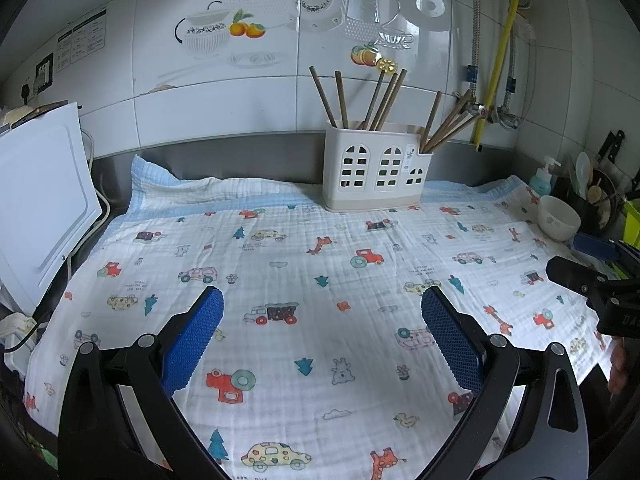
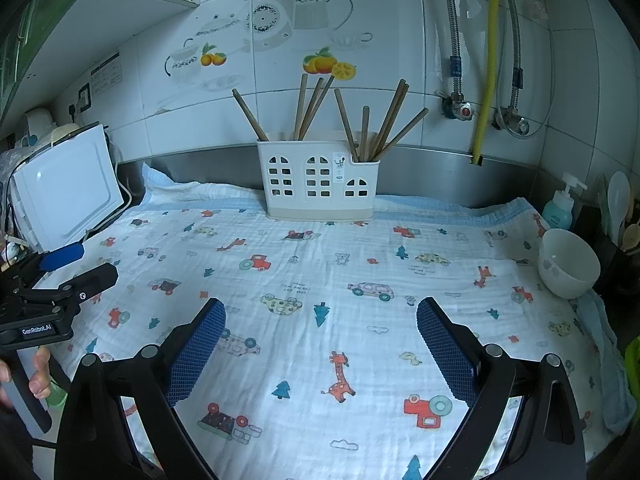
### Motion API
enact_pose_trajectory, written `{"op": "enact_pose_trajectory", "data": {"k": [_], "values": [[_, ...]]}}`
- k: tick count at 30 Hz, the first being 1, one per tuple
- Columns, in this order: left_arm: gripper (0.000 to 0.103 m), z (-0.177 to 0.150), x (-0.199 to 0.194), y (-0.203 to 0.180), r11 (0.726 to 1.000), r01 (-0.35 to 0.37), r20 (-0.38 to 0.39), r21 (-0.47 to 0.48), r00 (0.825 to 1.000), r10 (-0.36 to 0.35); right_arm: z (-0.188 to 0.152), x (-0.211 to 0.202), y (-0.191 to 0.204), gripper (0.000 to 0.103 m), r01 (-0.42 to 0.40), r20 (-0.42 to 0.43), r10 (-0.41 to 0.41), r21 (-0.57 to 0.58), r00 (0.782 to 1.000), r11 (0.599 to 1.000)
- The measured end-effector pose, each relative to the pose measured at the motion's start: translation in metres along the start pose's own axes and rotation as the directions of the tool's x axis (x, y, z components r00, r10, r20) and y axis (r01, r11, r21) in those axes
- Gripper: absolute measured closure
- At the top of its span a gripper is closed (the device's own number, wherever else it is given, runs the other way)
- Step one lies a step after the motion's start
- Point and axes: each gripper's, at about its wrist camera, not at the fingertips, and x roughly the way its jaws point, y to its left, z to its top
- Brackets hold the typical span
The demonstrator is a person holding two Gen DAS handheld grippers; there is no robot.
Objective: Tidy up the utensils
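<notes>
A white utensil holder (image 1: pixel 376 168) with window-shaped cutouts stands at the back of the cloth, against the steel backsplash; it also shows in the right wrist view (image 2: pixel 318 178). Several brown chopsticks (image 1: pixel 380 100) stand in it, some in the tall part, some in the low right compartment (image 2: pixel 380 124). My left gripper (image 1: pixel 322 312) is open and empty above the cloth's near part. My right gripper (image 2: pixel 320 320) is open and empty too. Each gripper shows at the edge of the other's view (image 1: pixel 592 276) (image 2: pixel 76 268).
A patterned white cloth (image 1: pixel 300 280) covers the counter. A white bowl (image 2: pixel 568 264) sits at its right edge, with a soap bottle (image 2: pixel 560 208) and a dark pot of spoons behind. A white appliance (image 2: pixel 68 188) with cables stands at the left.
</notes>
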Motion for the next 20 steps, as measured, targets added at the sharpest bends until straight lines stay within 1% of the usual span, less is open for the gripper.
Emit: {"op": "enact_pose_trajectory", "data": {"k": [7, 11, 15, 20], "values": [[0.005, -0.0015, -0.0025, -0.0018, 1.000, -0.011, 0.019, 0.002, 1.000, 0.011, -0.0005, -0.0002, 0.0010, 0.010, -0.002, -0.001, 0.002, 0.001, 1.000, 1.000], [0.005, -0.0007, -0.0014, -0.0002, 1.000, -0.019, 0.012, -0.003, 1.000, 0.019, -0.0009, 0.0002, 0.0004, 0.010, -0.003, -0.001, 0.003, 0.004, 1.000, 1.000], [0.005, -0.0007, -0.0002, 0.0019, 1.000, -0.007, 0.004, -0.012, 1.000, 0.007, -0.0033, 0.0004, 0.0028, 0.010, -0.003, -0.004, 0.003, 0.004, 1.000, 1.000], [0.005, -0.0026, 0.0005, 0.0003, 1.000, -0.011, -0.002, -0.001, 1.000, 0.011, -0.0033, 0.0008, 0.0021, 0.010, -0.003, -0.005, 0.003, 0.007, 1.000, 1.000]]}}
